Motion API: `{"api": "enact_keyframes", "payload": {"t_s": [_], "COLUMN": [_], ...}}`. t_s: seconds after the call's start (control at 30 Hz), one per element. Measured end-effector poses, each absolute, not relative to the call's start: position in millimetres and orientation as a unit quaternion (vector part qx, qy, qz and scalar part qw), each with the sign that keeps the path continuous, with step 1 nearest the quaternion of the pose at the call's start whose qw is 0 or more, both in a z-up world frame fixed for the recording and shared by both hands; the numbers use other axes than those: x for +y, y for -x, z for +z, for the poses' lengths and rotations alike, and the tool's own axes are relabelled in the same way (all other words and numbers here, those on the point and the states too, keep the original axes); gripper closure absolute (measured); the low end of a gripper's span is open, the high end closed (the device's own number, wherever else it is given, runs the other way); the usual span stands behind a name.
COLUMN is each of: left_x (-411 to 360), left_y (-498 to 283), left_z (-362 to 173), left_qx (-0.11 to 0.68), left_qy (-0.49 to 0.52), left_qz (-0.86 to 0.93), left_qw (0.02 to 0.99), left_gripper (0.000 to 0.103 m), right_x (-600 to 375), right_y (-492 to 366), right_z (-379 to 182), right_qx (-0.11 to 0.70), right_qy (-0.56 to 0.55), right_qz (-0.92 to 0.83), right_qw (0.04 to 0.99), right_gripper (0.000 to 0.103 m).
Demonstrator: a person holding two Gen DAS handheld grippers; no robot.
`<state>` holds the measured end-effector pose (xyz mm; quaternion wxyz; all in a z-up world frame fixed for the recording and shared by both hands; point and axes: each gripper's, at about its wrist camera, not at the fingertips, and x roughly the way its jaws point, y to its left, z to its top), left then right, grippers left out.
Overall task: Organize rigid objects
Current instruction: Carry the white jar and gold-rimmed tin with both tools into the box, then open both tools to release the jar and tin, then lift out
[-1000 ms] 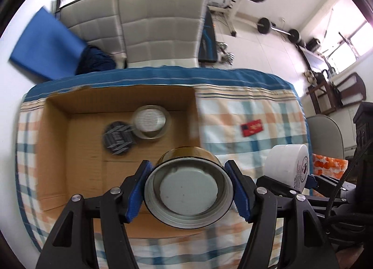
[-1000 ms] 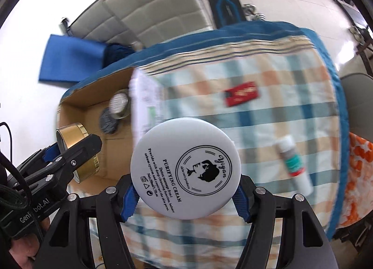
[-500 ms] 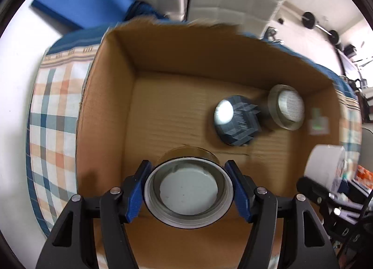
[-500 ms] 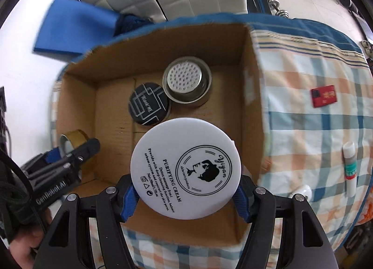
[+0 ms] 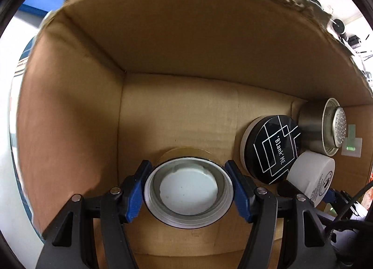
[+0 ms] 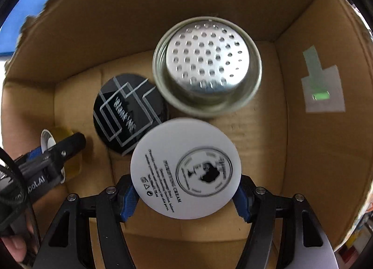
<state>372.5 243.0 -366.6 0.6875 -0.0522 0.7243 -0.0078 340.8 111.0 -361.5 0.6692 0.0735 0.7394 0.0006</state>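
Both grippers are low inside a cardboard box. My left gripper is shut on a gold jar, seen bottom-up, near the box's left wall; the jar also shows in the right wrist view. My right gripper is shut on a white cream jar, which also shows in the left wrist view. On the box floor lie a black jar and a metal perforated cup, touching each other. The white jar is right beside both.
The box walls surround both grippers closely. A taped label sticks to the right wall. A blue cloth shows beyond the torn rim at the left. The left gripper's body lies left of the white jar.
Both grippers have gone down from above the table into the box, each with its jar. The black jar and the metal cup have not moved.
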Motion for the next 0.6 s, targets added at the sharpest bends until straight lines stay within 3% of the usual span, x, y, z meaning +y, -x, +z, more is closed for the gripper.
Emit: {"api": "enact_keyframes", "payload": {"t_s": [0.6], "left_x": [244.4], "left_y": [-375.0], "left_z": [-365.6], "left_qx": [0.74], "left_qy": [0.069], "left_qz": [-0.017], "left_qw": [0.669], "left_gripper": [0.039], "right_x": [108.1], "right_y": [-354.3], "right_z": [-371.6], "right_qx": [0.75], "right_qy": [-0.105], "right_qz": [-0.037], "right_qw": [0.652], "right_gripper": [0.032]}}
